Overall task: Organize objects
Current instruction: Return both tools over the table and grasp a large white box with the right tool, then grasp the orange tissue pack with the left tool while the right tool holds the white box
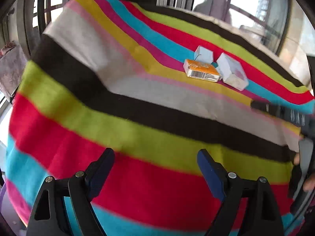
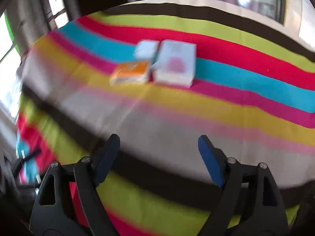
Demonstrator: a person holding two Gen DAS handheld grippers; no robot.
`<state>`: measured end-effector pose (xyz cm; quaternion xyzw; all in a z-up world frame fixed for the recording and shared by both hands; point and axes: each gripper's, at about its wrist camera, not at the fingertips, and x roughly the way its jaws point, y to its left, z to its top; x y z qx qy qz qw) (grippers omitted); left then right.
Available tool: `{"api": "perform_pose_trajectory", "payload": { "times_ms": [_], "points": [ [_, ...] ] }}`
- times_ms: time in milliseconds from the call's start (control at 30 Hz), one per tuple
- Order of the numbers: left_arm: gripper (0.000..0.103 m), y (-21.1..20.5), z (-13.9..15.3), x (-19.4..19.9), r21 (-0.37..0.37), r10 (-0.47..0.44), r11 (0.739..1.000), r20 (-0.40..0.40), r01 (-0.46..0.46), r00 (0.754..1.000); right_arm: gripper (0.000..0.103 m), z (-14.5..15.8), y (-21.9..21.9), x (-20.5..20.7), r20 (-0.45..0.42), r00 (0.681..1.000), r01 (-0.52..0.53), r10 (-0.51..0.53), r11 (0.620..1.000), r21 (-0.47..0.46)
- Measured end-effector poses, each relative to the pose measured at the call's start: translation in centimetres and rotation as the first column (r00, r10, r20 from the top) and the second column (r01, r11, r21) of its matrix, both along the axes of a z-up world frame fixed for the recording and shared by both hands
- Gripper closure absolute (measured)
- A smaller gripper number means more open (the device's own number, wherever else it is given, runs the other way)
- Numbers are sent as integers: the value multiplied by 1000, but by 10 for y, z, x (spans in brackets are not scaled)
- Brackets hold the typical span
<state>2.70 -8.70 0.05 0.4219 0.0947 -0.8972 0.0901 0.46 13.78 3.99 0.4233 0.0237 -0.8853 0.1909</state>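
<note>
Three boxes lie close together on a striped cloth. An orange box lies flat. A small pale blue box stands behind it. A larger white box with a pink mark lies to its right. The right wrist view shows the same orange box, small pale box and white box, blurred. My left gripper is open and empty, well short of the boxes. My right gripper is open and empty, also short of them, and its finger shows in the left wrist view.
The striped cloth covers a table whose far edge runs before windows. A grey cloth hangs at the far left. A person's hand shows at the right edge.
</note>
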Motion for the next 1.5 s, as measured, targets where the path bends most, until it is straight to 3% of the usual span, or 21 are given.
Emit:
{"api": "perform_pose_trajectory", "payload": {
  "times_ms": [200, 333, 433, 500, 600, 700, 867, 933, 1033, 1167, 1233, 1500],
  "points": [
    [8, -2, -4, -1, 16, -15, 1000, 0, 15, 1000, 17, 1, -12, -83, 23, 994, 107, -105, 989, -103],
    [5, 3, -4, 0, 3, -18, 1000, 12, 18, 1000, 16, -11, -27, -119, 36, 989, 145, -142, 985, -97],
    [3, 3, -4, 1, -10, -20, 1000, 21, 20, 1000, 19, -21, -41, -131, 32, 989, 145, -145, 989, -8],
    [2, 5, -6, -4, -14, -21, 1000, 26, 21, 999, 34, -19, -38, -126, 29, 991, 133, -133, 991, -1],
    [0, 2, -4, 0, -19, -27, 999, 36, 28, 999, 34, -8, -19, -95, -1, 996, 90, -90, 996, -3],
    [0, 9, -5, -5, -77, -30, 996, 79, 36, 996, 34, -7, 1, -60, -15, 998, 55, -54, 996, 71],
    [0, 15, 0, -33, -23, -55, 998, 134, 59, 989, 34, -17, 38, -12, -6, 999, 44, -43, 985, 166],
    [0, 22, 3, -57, -39, -67, 997, 140, 73, 988, 34, -21, 48, -1, -14, 999, 47, -46, 989, 141],
    [0, 32, -1, -99, -44, -112, 992, 160, 121, 981, 34, -18, 53, -6, -19, 999, 49, -47, 989, 142],
    [0, 27, 7, -138, 79, -60, 996, 103, 52, 993, 34, -20, 56, -6, -22, 999, 46, -43, 989, 140],
    [0, 28, 14, -151, 92, -2, 996, 52, -3, 999, 33, -21, 56, -6, -23, 999, 46, -44, 989, 142],
    [2, 45, -2, -199, -45, -15, 999, 103, 20, 995, 33, -29, 54, -11, -23, 999, 45, -42, 989, 141]
  ]
}}
